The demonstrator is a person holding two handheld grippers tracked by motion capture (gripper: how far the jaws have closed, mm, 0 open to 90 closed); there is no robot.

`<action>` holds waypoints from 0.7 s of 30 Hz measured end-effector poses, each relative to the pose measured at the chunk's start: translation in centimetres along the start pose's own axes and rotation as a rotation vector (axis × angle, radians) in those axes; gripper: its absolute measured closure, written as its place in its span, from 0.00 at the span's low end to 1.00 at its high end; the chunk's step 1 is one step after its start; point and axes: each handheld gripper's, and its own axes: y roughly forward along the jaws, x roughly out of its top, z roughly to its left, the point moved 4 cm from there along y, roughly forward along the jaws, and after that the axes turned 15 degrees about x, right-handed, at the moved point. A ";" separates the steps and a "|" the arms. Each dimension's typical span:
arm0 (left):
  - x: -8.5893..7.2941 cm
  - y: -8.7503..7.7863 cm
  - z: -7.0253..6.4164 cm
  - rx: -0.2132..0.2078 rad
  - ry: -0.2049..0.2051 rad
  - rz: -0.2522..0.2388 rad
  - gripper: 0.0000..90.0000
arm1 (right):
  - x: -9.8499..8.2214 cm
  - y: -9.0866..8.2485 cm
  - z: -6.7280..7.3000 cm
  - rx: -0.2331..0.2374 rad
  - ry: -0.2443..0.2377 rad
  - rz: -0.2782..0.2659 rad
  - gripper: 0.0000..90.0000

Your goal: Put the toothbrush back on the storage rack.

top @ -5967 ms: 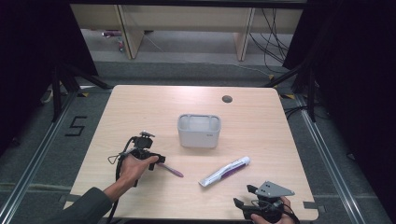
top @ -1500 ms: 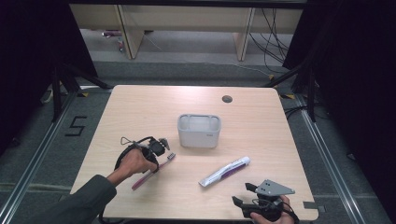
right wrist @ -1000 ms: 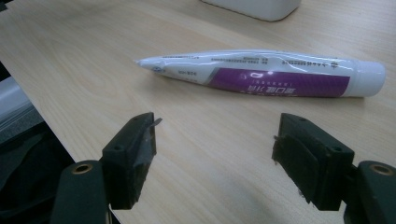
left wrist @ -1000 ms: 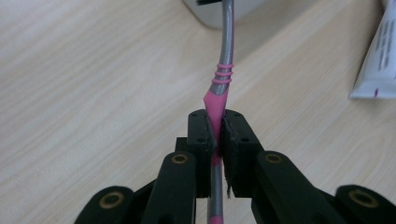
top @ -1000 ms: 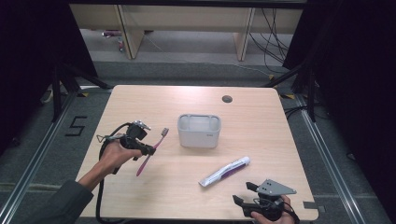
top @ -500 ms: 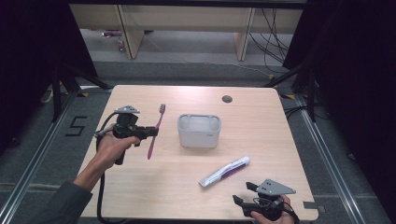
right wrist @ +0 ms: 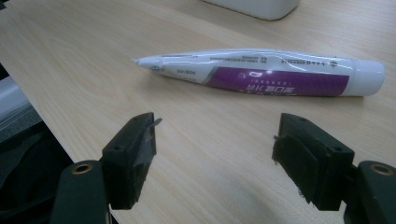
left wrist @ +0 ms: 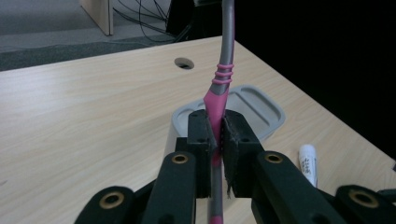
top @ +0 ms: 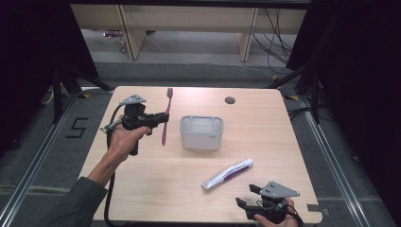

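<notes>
The left gripper (top: 163,118) clamps a pink toothbrush (top: 165,116) upright, the grey cup (top: 201,132) just beside it at three o'clock. The right gripper (top: 248,197) rests, jaws apart and empty, near the toothpaste tube (top: 227,173).

In the left gripper view the toothbrush (left wrist: 217,100) runs off the top edge, so its head is cut away, and the gripper hides the grey box's (left wrist: 261,109) near wall. The toothpaste tube's (right wrist: 261,73) print is too blurred to read
</notes>
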 end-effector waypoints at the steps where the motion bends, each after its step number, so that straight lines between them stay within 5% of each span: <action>1: 0.2 0.2 -0.1 0.008 0.002 -0.006 0.91 | 0.0 0.0 0.0 -0.001 -0.003 0.001 0.33; 3: 0.7 0.6 -0.4 0.014 0.000 -0.020 0.91 | 0.0 -0.1 0.3 0.006 0.028 0.001 0.33; 10: 2.0 2.2 -1.3 0.038 0.011 -0.099 0.91 | 0.0 -0.1 0.3 0.004 0.026 0.000 0.33; 14: 2.3 3.1 -1.2 0.049 -0.020 -0.151 0.91 | -0.1 0.0 0.3 0.003 0.029 -0.002 0.33; 21: 2.6 4.6 -1.3 0.063 -0.034 -0.167 0.91 | -0.1 0.0 0.3 0.004 0.030 -0.002 0.33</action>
